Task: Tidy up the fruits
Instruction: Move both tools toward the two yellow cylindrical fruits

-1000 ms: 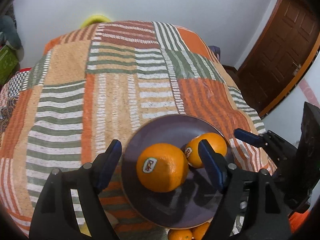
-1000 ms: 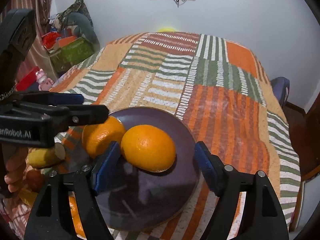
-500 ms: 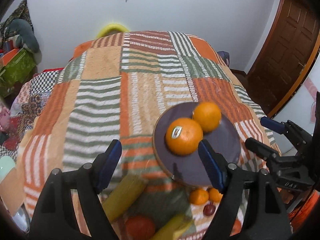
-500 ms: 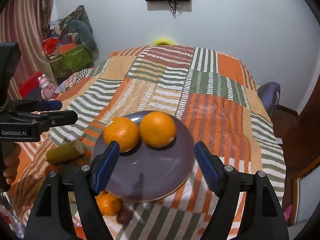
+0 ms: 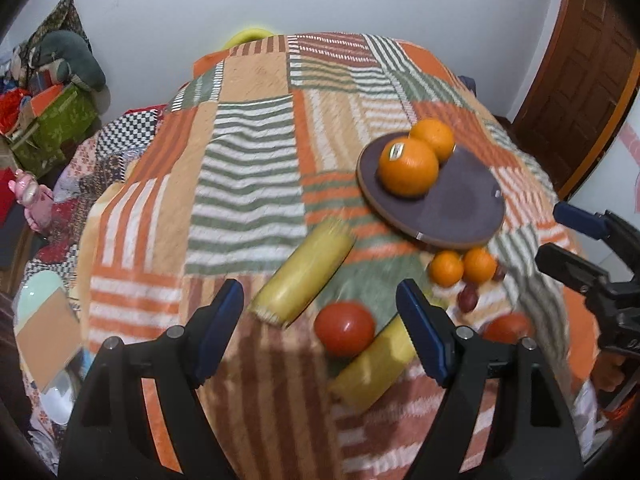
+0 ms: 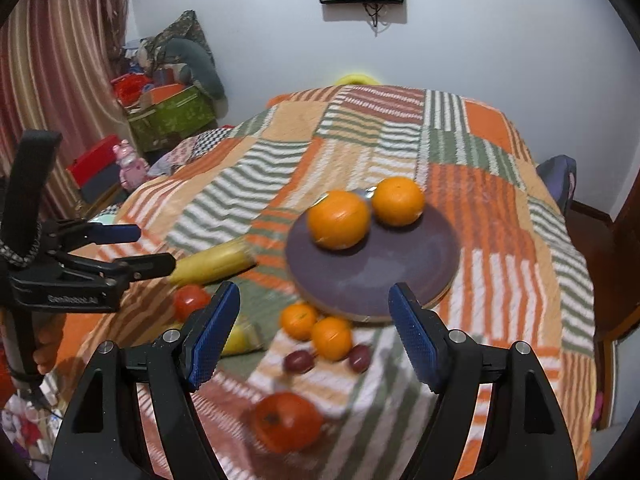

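Left wrist view: the left gripper hangs with jaws wide and empty above loose fruit on the bed; two oranges sit on the plate, probably sorted by kind.

Right wrist view: the right gripper is likewise agape and empty over two small mandarins just beside the plate's rim.

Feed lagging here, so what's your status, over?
Left gripper and right gripper open, empty. Two oranges on plate; small oranges still on blanket. Nothing blocking.

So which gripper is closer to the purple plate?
Right. The right gripper sits just short of the plate's near rim; the left gripper hangs farther off, by the yellow fruit.
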Tool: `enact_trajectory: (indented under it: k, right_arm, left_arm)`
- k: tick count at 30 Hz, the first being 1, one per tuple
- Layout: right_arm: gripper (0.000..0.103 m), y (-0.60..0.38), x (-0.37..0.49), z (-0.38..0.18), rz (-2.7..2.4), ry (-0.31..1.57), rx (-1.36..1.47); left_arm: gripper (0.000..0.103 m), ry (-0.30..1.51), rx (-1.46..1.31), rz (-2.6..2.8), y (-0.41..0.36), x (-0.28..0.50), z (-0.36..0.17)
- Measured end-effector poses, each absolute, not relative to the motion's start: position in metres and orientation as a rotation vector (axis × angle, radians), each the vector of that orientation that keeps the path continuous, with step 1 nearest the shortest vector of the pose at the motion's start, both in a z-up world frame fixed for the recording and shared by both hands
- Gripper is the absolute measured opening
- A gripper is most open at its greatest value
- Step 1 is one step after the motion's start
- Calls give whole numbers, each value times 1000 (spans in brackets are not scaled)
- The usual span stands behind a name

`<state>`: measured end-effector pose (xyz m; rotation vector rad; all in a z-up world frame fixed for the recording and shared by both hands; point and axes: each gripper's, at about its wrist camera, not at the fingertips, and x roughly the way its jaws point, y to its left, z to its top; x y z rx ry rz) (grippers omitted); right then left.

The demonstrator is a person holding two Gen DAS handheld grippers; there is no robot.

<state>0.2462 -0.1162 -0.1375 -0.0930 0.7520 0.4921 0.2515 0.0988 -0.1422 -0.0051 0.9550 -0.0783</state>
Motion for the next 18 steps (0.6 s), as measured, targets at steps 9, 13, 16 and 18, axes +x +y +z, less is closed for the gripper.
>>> enact_trajectory:
  k: [9, 13, 16, 18]
  right_arm:
    - [50, -75, 212, -162, 563, 787, -128]
    - [46, -59, 203, -175, 582, 803, -152]
    - [43, -48, 202, -185, 604, 832, -168]
    - [32, -43, 201, -192, 616, 851, -176]
  left_arm:
    - [79, 980, 68, -53, 118, 223, -174]
    - [79, 1025, 58, -57, 129, 223, -196]
    - [79, 1041, 55, -52, 131, 228, -209]
    - [79, 1041, 55, -45, 133, 232, -214]
